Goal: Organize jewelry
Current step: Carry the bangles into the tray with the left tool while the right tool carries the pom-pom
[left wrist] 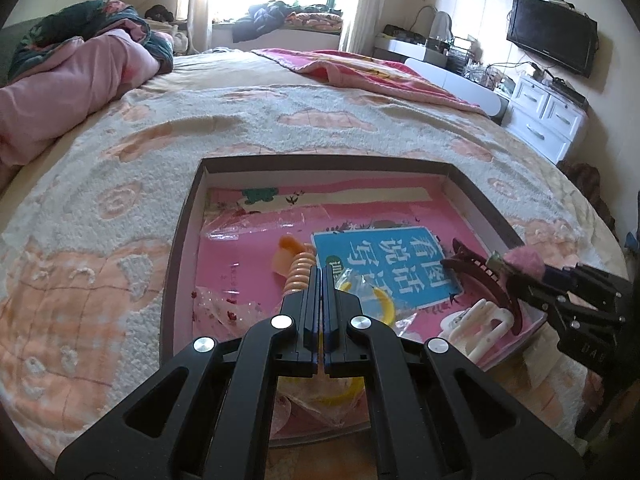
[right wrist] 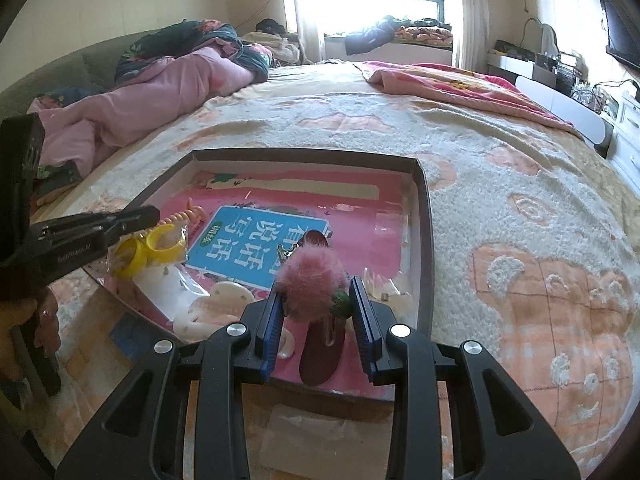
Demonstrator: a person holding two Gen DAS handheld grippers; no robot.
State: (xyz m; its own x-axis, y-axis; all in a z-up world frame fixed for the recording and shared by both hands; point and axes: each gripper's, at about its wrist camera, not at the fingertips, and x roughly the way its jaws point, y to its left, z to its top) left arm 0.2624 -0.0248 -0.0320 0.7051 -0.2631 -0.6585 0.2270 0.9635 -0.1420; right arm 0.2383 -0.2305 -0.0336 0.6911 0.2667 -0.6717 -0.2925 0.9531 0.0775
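Observation:
A shallow grey box [left wrist: 182,216] [right wrist: 427,216] lies on the bed, lined with pink paper and a blue booklet [left wrist: 384,260] [right wrist: 256,246]. My left gripper [left wrist: 322,272] [right wrist: 154,212] is shut and empty, above a clear bag with a yellow ring [left wrist: 386,304] [right wrist: 166,242] and an orange coil clip [left wrist: 300,274] [right wrist: 182,216]. My right gripper [right wrist: 316,300] [left wrist: 520,270] holds a fluffy pink pompom hair clip [right wrist: 310,276] [left wrist: 524,262] between its jaws over the box's near right part. A dark red claw clip [left wrist: 488,280] [right wrist: 322,354] and a cream claw clip [left wrist: 486,326] [right wrist: 212,312] lie below.
The bed has a cream and peach blanket [left wrist: 100,240]. A pink quilt [left wrist: 68,80] is piled at the far left. White drawers [left wrist: 548,120] and a television [left wrist: 552,34] stand at the right. A clear plastic bag [right wrist: 316,438] lies before the box.

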